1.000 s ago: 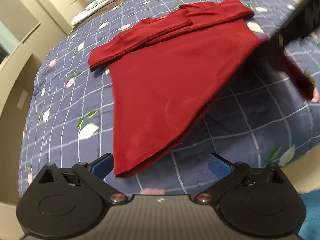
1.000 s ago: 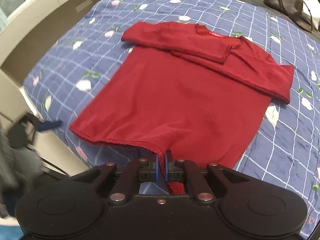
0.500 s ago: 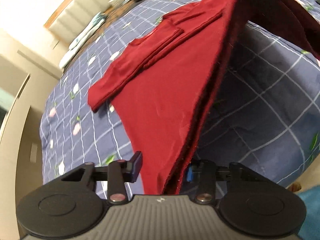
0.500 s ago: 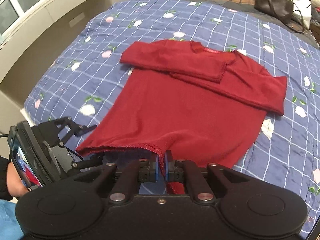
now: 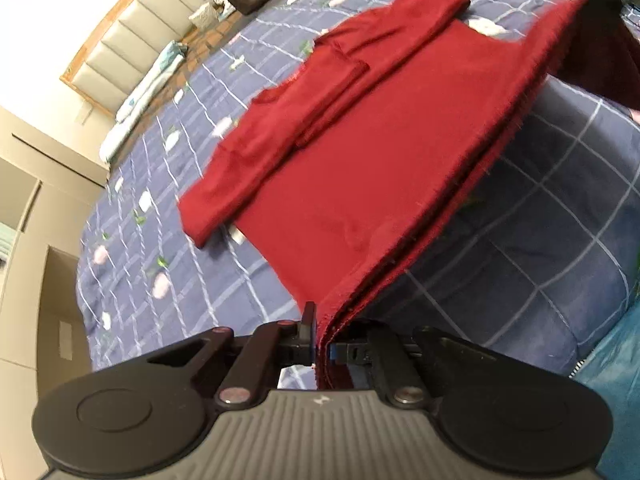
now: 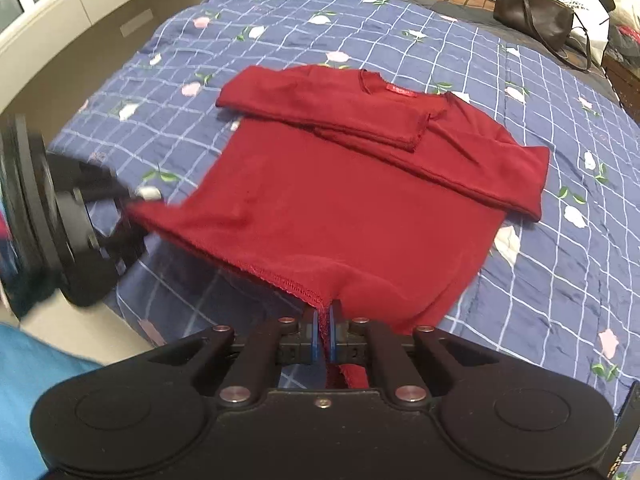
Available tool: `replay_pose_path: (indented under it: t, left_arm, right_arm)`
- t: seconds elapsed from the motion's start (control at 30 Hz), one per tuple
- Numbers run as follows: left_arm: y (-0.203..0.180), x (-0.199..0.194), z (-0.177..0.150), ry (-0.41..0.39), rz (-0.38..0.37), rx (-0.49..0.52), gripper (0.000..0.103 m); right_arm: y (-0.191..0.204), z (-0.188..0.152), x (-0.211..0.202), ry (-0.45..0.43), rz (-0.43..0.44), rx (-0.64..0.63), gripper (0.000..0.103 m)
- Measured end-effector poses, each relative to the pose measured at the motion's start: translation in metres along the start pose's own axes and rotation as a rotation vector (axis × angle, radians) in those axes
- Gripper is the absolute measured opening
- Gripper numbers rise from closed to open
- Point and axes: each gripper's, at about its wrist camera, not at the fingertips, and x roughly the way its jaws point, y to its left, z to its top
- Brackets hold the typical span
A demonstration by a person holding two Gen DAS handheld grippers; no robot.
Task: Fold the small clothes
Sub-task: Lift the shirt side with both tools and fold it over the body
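Right wrist view: right gripper (image 6: 324, 326) fingers clamped on hem of red shirt (image 6: 352, 200). Left gripper (image 5: 319, 336) likewise pinched shut on hem at other bottom corner. Hem lifted off blue checked bedspread (image 6: 560, 280); upper part of shirt flat on it, both sleeves folded across chest. Dark handbag (image 6: 536, 20) at far end.

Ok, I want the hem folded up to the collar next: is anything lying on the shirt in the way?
Nothing visible does. Only the shirt's own folded sleeves lie across its chest below the collar; both hem corners are already pinched.
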Motion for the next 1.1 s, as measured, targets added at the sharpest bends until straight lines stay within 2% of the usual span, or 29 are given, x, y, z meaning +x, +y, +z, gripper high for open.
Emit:
replay_pose_path:
  t: [0.23, 0.43, 0.5, 0.57, 0.63, 0.7, 0.87, 0.97, 1.03, 1.1]
  left_arm:
    - [0.022, -0.017, 0.032, -0.009, -0.002, -0.036, 0.004]
    - [0.032, -0.027, 0.054, 0.021, 0.002, -0.043, 0.004]
    - [0.034, -0.03, 0.062, 0.031, -0.001, -0.047, 0.004]
    - [0.035, -0.033, 0.068, 0.035, 0.0, -0.044, 0.004]
    - [0.034, -0.035, 0.073, 0.041, 0.007, -0.038, 0.004]
    - [0.035, -0.036, 0.079, 0.049, 0.008, -0.04, 0.004]
    - [0.037, -0.039, 0.093, 0.064, 0.011, -0.058, 0.004]
    - [0.039, -0.041, 0.1, 0.069, 0.013, -0.069, 0.004]
    - [0.04, -0.043, 0.104, 0.066, 0.021, -0.069, 0.004]
    - [0.041, -0.044, 0.106, 0.062, 0.032, -0.068, 0.004]
  right_arm:
    - [-0.006, -0.016, 0.014, -0.018, 0.005, 0.037, 0.005]
    - [-0.012, -0.024, 0.03, -0.049, 0.063, 0.127, 0.011]
    - [-0.01, -0.026, 0.036, -0.061, 0.082, 0.144, 0.018]
    - [-0.007, -0.027, 0.041, -0.072, 0.096, 0.157, 0.022]
    - [-0.003, -0.028, 0.047, -0.085, 0.1, 0.159, 0.032]
    - [0.0, -0.029, 0.052, -0.097, 0.105, 0.163, 0.049]
    - [0.008, -0.027, 0.066, -0.13, 0.058, 0.153, 0.069]
    - [0.013, -0.026, 0.076, -0.136, 0.005, 0.125, 0.07]
    - [0.011, -0.028, 0.082, -0.127, -0.065, 0.119, 0.063]
    - [0.006, -0.03, 0.083, -0.12, -0.139, 0.115, 0.046]
